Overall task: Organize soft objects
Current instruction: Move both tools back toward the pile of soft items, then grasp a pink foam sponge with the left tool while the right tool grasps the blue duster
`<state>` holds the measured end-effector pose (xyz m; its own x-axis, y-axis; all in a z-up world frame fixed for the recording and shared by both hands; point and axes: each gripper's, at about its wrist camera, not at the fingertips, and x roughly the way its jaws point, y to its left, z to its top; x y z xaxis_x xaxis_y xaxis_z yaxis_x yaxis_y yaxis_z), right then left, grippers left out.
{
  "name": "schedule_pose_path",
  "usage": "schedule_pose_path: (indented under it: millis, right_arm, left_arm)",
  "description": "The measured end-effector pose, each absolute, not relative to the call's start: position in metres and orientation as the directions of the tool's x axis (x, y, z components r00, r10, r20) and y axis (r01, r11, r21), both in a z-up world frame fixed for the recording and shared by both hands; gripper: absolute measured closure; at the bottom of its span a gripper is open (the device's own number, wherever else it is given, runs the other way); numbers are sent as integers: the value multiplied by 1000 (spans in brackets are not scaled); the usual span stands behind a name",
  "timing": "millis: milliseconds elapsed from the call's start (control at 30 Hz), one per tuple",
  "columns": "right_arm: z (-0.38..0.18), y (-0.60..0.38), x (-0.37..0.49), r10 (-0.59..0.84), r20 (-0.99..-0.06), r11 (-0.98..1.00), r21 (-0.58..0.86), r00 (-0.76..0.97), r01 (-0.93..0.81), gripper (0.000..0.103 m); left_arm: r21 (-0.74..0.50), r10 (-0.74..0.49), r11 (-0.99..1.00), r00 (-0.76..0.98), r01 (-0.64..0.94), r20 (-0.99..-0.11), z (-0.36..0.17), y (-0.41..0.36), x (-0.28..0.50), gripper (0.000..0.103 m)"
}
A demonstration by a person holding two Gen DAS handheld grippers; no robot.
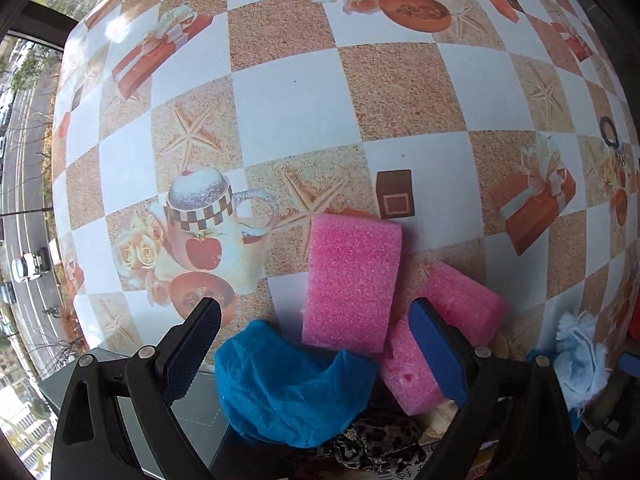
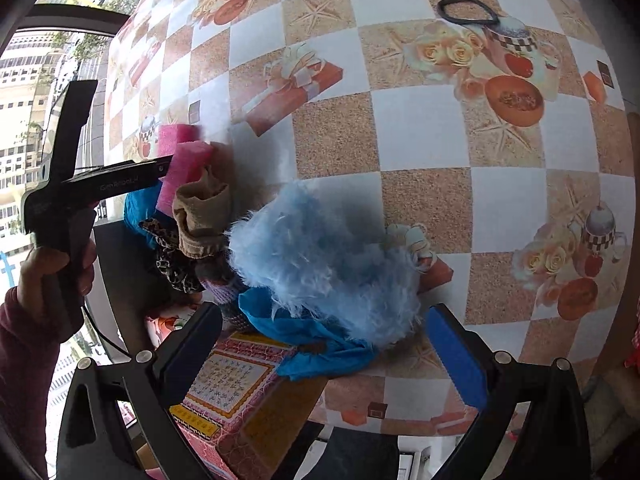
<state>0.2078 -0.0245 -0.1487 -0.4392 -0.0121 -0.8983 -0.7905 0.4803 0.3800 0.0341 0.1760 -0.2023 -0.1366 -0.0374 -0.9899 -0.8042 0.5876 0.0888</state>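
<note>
Between the wide-open fingers of the left hand-held gripper (image 1: pixel 316 344), which grips nothing, lie a crumpled blue cloth (image 1: pixel 292 388) and three pink sponges (image 1: pixel 352 280) piled at the near edge of the desk (image 1: pixel 296 108). Equally wide open and empty, the right hand-held gripper (image 2: pixel 324 354) frames a fluffy light-blue duster (image 2: pixel 320 264) resting on another blue cloth (image 2: pixel 320 344), with a black hair band (image 2: pixel 468 10) well apart at the far side.

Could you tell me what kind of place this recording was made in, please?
Probably a home, several floors up: a table under a printed checkered tablecloth beside a window overlooking a street with cars, with household soft items such as pink sponges and a fluffy blue duster.
</note>
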Motion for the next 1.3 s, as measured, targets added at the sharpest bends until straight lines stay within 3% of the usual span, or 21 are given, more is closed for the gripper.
schedule_pose_path:
  millis: [133, 300, 433, 533, 833, 1300]
  right_arm:
    - [-169, -4, 186, -71, -901, 408, 365, -428, -837, 0]
    - [-199, 8, 177, -159, -936, 359, 241, -313, -902, 0]
    - [-203, 6, 208, -150, -965, 400, 140, -215, -906, 0]
    - [-199, -2, 247, -123, -979, 481, 83, -161, -873, 0]
    - [-189, -25, 273, -26, -964, 564, 204, -265, -800, 0]
    - [-227, -27, 227, -144, -973, 515, 84, -183, -853, 0]
  left_arm:
    - [100, -49, 546, -151, -832, -987, -214, 181, 29, 7]
    - [61, -69, 514, -112, -855, -991, -221, 182, 27, 17]
    - [56, -25, 498, -79, -865, -997, -215, 189, 35, 25]
    - [46, -7, 470, -56, -882, -998, -211, 198, 38, 25]
    - [68, 4, 542, -79, -838, -997, -209, 180, 35, 25]
    - [65, -5, 582, -84, -811, -996, -220, 166, 52, 22]
